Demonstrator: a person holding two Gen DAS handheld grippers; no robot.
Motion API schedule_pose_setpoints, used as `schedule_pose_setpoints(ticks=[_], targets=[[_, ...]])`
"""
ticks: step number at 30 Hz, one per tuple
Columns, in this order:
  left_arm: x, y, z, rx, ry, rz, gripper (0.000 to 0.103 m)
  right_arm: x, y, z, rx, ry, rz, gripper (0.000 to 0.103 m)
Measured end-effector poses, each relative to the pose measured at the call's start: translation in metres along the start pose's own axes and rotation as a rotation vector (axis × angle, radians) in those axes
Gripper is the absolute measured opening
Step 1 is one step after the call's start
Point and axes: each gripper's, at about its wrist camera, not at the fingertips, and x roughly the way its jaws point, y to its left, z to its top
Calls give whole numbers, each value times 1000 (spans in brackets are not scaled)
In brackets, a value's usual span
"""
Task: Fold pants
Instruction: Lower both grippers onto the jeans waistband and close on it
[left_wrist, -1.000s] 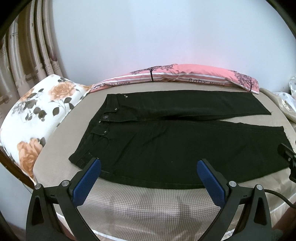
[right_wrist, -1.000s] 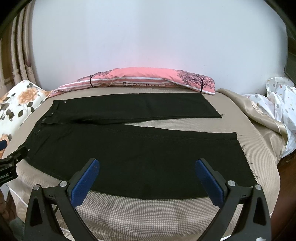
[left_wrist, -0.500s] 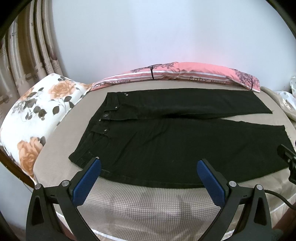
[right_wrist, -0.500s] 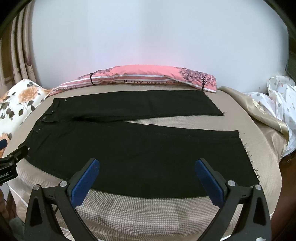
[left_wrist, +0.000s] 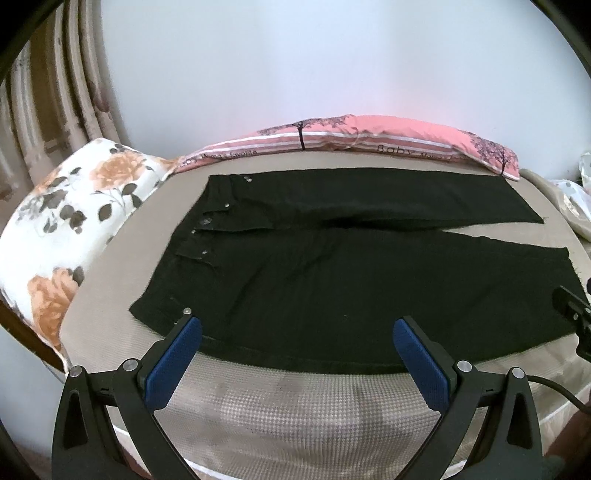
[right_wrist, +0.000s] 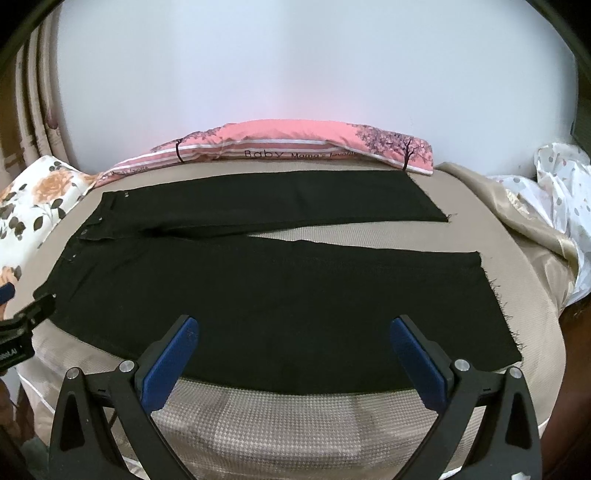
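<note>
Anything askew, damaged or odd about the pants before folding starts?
The black pants lie flat, legs splayed apart. Only oddity: the near leg's hem is frayed, with loose threads sticking out. Both grippers hover with jaws open, holding nothing.

A plain pale wall (right_wrist: 295, 66) rises behind the bed (right_wrist: 295, 417), which wears a beige houndstooth cover. Along the bed's far edge lies a long pink striped pillow (right_wrist: 280, 144) printed with trees. A floral pillow (left_wrist: 74, 221) sits at the left edge, with pleated curtains (left_wrist: 44, 110) behind it. Beige satin cloth (right_wrist: 524, 221) and white dotted fabric (right_wrist: 565, 192) bunch at the right edge.
</note>
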Motion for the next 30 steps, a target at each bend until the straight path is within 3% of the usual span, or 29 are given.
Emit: schedule_pose_setpoints(ticks=[8, 12, 16, 20, 25, 29, 30], targets=[[20, 30, 36, -20, 43, -127, 103, 24, -4, 29, 53, 70, 84, 103], [41, 69, 75, -38, 24, -113, 101, 43, 4, 54, 40, 76, 119, 103], [76, 107, 109, -50, 35, -89, 89, 66, 21, 83, 24, 78, 147, 103], [125, 148, 143, -79, 64, -130, 78, 90, 41, 108, 7, 90, 148, 103], [206, 198, 182, -179, 146, -312, 68, 128, 70, 136, -38, 121, 153, 103], [268, 228, 197, -311, 247, -449, 45, 164, 94, 149, -81, 159, 146, 103], [286, 237, 199, -349, 272, -467, 44, 170, 98, 151, -89, 167, 144, 103]])
